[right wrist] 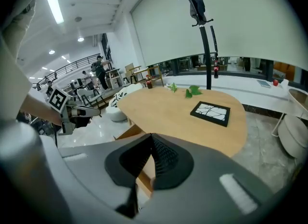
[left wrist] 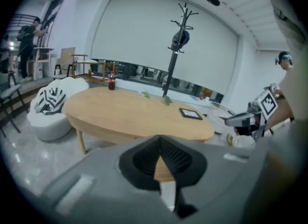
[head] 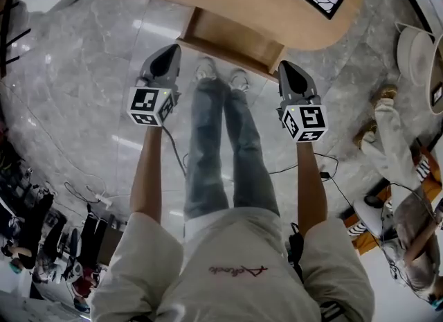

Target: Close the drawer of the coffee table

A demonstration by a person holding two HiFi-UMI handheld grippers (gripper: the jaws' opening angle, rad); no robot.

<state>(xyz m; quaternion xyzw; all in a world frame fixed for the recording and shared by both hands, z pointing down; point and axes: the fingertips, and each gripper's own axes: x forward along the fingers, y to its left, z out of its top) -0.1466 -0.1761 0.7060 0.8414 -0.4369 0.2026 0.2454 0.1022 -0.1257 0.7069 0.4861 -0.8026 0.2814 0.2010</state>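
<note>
A cream short-sleeved T-shirt (head: 235,244) with red script lettering (head: 239,270) fills 6 o'clock of the head view. Blue jeans (head: 228,154) and pale sneakers (head: 205,70) run toward 12. The grey left gripper (head: 172,52) and right gripper (head: 287,68) each have black jaws and a black-and-white marker cube (head: 150,106). A thin black cable (head: 177,153) trails off.

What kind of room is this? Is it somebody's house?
Probably a big lounge or showroom, not a house: a coffee table, a white pouf and a coat stand, with desks behind.
</note>
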